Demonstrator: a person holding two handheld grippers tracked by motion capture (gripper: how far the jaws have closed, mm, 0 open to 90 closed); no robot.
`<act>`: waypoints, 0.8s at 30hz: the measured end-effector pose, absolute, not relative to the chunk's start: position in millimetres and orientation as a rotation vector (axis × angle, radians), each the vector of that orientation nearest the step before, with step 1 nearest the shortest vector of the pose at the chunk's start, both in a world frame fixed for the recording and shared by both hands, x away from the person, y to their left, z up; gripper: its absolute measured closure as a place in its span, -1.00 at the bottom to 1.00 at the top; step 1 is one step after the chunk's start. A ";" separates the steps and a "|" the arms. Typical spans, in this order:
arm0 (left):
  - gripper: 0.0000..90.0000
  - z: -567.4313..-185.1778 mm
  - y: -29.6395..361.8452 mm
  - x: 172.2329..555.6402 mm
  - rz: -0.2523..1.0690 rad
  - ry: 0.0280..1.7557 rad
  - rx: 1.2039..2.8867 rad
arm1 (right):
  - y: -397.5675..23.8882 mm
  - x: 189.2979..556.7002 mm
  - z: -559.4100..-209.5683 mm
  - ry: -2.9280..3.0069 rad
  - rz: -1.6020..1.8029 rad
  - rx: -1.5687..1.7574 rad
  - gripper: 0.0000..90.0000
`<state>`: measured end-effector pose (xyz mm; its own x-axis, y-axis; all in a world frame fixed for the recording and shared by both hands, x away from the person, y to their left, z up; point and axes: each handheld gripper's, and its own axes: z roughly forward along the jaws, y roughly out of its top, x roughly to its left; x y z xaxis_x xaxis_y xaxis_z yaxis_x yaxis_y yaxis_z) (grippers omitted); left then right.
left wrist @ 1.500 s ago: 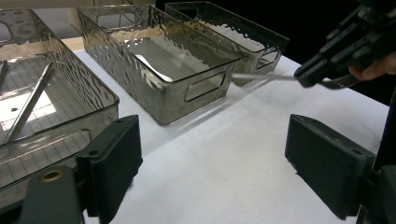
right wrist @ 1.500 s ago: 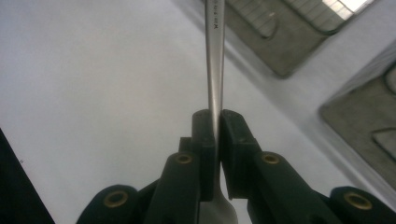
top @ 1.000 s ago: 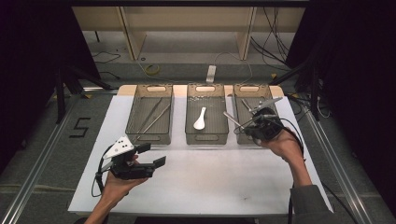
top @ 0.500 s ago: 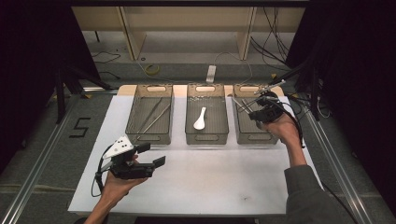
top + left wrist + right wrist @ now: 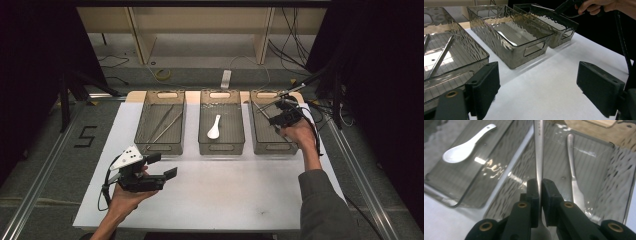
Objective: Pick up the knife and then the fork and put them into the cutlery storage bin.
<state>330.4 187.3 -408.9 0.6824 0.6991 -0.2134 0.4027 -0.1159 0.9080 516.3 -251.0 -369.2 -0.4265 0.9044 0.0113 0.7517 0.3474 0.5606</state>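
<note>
Cutlery sorting looks close to done: a metal utensil (image 5: pixel 539 157), thin-handled and most likely a fork or knife, is pinched by its handle between the closed pads of the right gripper (image 5: pixel 539 195) and hangs over the right-hand bin (image 5: pixel 272 145), where a butter knife (image 5: pixel 574 182) already lies on the floor. It has not been let go yet, so lowering it into that bin and opening the jaws is what remains. The middle bin (image 5: pixel 221 146) holds a white spoon (image 5: pixel 214 128), and the left-hand bin (image 5: pixel 160 146) holds two long metal sticks (image 5: pixel 165 125), probably chopsticks. On the white table (image 5: pixel 225 200) in front of the bins no loose piece is left. The left gripper (image 5: pixel 159 166) hangs near the table's front edge, jaws wide apart and holding nothing, so I judge this to be the last item.
</note>
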 end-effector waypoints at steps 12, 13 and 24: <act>-0.60 -408.9 187.3 330.3 0.316 0.886 1.739 | -248.8 530.0 -381.7 2.265 0.701 1.507 0.89; -0.60 -408.9 187.4 330.4 0.317 0.887 1.740 | -248.8 530.9 -383.0 2.261 0.701 1.513 0.89; -0.60 -408.8 187.2 330.2 0.318 0.889 1.739 | -246.3 538.3 -392.2 2.235 0.688 1.544 0.88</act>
<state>330.2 187.2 -408.8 0.6821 0.6990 -0.2149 0.4037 -0.1149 0.9077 538.3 -246.3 -392.2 -0.3529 0.9356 -0.0025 0.7720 0.2928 0.5641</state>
